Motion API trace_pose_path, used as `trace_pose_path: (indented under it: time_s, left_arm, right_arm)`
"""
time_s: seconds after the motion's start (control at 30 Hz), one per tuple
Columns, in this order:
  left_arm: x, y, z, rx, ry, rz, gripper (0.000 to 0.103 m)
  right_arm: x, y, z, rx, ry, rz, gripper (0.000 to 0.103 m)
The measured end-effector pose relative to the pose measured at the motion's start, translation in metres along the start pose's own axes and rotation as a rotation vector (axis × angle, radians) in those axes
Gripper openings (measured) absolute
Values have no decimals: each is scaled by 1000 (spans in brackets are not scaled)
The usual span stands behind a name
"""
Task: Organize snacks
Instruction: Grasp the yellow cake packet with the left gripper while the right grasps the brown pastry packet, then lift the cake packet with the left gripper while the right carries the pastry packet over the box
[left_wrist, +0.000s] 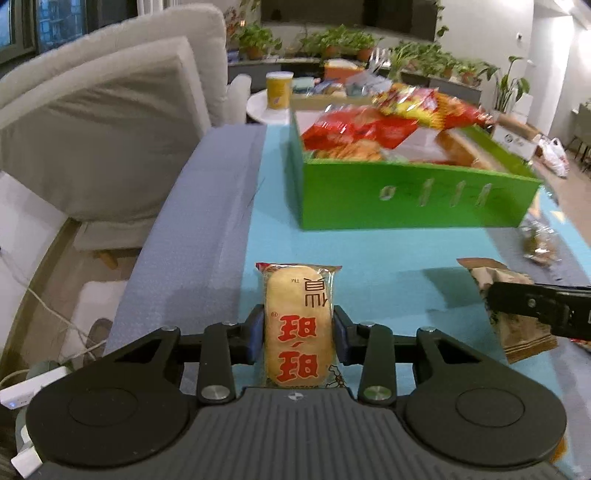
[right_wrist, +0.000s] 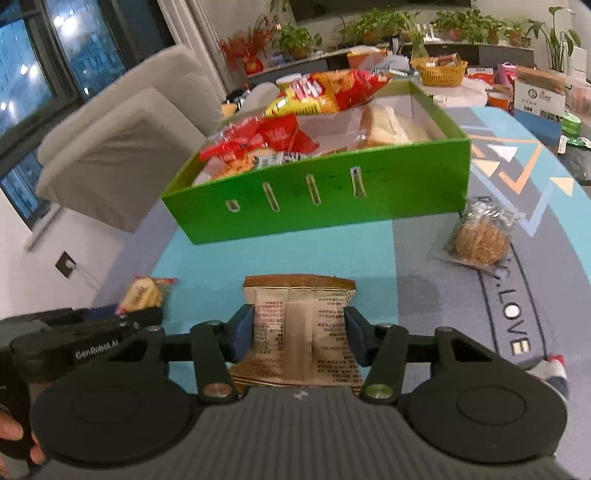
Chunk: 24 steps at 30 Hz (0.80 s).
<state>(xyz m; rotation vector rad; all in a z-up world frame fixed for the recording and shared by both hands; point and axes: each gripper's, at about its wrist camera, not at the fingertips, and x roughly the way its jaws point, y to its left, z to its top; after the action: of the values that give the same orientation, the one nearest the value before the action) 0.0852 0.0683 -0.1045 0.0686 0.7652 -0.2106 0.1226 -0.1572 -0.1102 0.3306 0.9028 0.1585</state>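
Both wrist views low over table, facing green box (left_wrist: 406, 195) (right_wrist: 314, 199); shared, near ahead.

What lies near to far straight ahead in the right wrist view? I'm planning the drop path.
Right gripper → brown packet held in it → bare mat → green box wall → red snack bags inside → basket.

Green box (right_wrist: 317, 206), pale bottle prints on side. Rice cracker pack (left_wrist: 298, 328): cream, red characters. Brown foil packet (right_wrist: 301, 332), dark print. Bench cloth (right_wrist: 369, 254) turquoise, grey, geometric triangles.
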Motion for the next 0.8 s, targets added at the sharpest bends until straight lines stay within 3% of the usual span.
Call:
trace_pose_path:
  time_s: [0.43, 0.8]
  left_arm:
    - [-60, -26, 4, 10, -133, -72, 34]
    - [-57, -46, 33, 51, -181, -99, 34]
  right_arm:
    - [-55, 3, 1, 44, -166, 92, 59]
    - [-60, 1, 35, -11, -232, 62, 59]
